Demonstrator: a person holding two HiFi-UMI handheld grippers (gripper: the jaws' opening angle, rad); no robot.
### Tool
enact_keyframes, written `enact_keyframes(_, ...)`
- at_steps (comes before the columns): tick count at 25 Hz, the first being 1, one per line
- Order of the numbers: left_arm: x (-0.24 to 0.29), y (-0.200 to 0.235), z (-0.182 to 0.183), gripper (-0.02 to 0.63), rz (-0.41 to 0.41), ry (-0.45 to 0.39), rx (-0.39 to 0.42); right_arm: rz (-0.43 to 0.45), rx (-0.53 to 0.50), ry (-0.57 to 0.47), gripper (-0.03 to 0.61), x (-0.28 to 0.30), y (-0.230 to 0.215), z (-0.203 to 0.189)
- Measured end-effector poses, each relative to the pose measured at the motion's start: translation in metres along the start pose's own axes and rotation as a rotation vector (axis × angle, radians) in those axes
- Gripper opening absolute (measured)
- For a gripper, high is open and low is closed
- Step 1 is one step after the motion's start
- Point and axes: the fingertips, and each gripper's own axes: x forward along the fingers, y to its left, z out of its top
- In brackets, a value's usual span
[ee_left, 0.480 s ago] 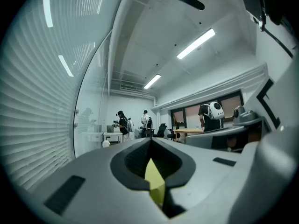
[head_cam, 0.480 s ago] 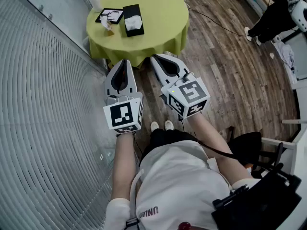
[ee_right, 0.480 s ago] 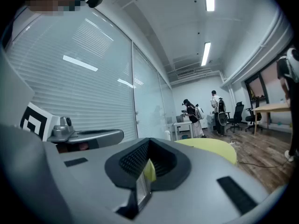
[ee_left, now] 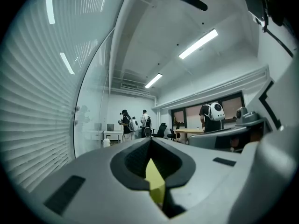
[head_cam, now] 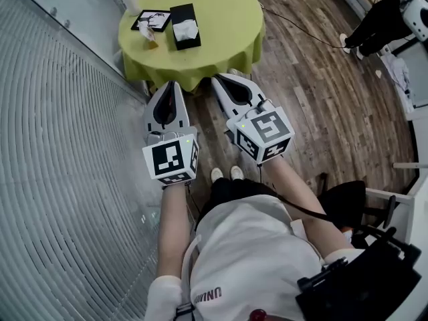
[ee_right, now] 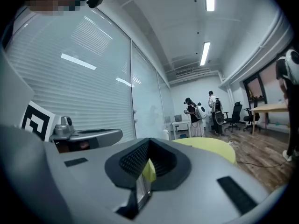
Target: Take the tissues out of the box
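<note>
Head view: black tissue box (head_cam: 182, 12) with a white tissue (head_cam: 185, 29) poking from its top, standing on the round green table (head_cam: 227, 25) just beside a framed picture (head_cam: 152, 21), well ahead of the left gripper (head_cam: 172, 85) and right gripper (head_cam: 219, 80), both held side by side over the wooden floor (head_cam: 321, 99). Left gripper view and right gripper view: jaws pressed together on each, nothing between them.

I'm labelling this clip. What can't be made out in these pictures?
- Head view: the tissue box walls hide how full it is.
- Head view: the small object beside the box is too small to identify.
- Left gripper view: the left gripper body fills the lower frame; no box shows.
- Right gripper view: the right gripper body likewise; no box shows.
</note>
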Motion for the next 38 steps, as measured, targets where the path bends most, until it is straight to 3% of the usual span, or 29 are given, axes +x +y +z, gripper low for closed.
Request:
enact_keyframes(15, 0.017, 0.021, 0.009, 0.014, -0.045, -0.034, 0.034, -0.06, -0.033, -0.035, 0.02, 0.034, -0.004, 0.015)
enact_keyframes(22, 0.023, 0.028, 0.003, 0.012, -0.054, -0.045, -0.004, -0.085, -0.017, -0.048, 0.021, 0.036, -0.007, 0.013)
enact_keyframes(38, 0.112, 0.054, -0.013, 0.014, -0.001, -0.017, 0.009, -0.07, -0.007, -0.032, 0.02, 0.112, -0.078, 0.009)
